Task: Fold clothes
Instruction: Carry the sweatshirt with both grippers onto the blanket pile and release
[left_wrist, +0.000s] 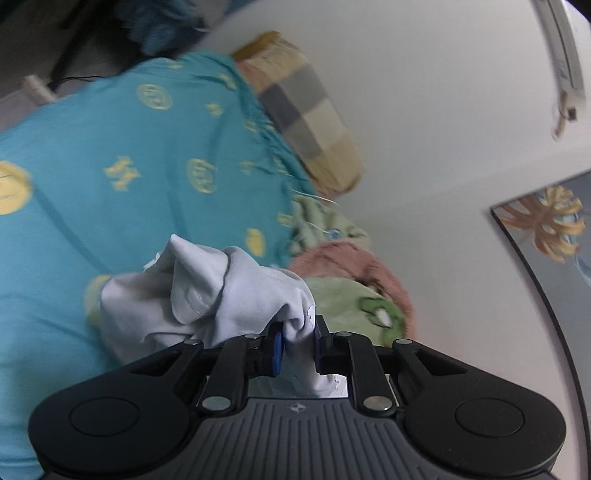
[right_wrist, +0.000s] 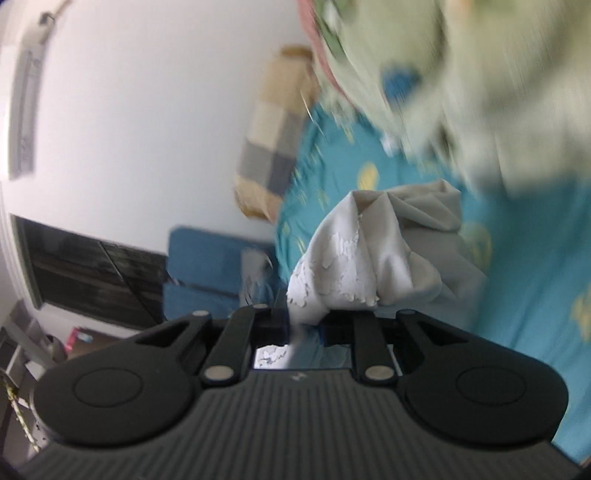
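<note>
A pale grey-white garment (left_wrist: 207, 291) hangs bunched in front of my left gripper (left_wrist: 298, 332), whose blue pads are shut on a fold of it. Below it lies a teal bedspread (left_wrist: 110, 166) with yellow emblems. In the right wrist view another part of the same pale garment (right_wrist: 369, 254), with a cracked white print, is clamped in my right gripper (right_wrist: 306, 321), which is shut on it. The cloth is lifted off the bedspread (right_wrist: 535, 258) and drapes down between the two views. Both pictures are blurred by motion.
A checked pillow (left_wrist: 306, 110) lies at the head of the bed by the white wall. Green and pink clothes (left_wrist: 347, 288) are heaped beside the held garment, blurred as a pile (right_wrist: 461, 74). A framed picture (left_wrist: 546, 229) hangs on the wall. A blue chair (right_wrist: 207, 266) stands beside the bed.
</note>
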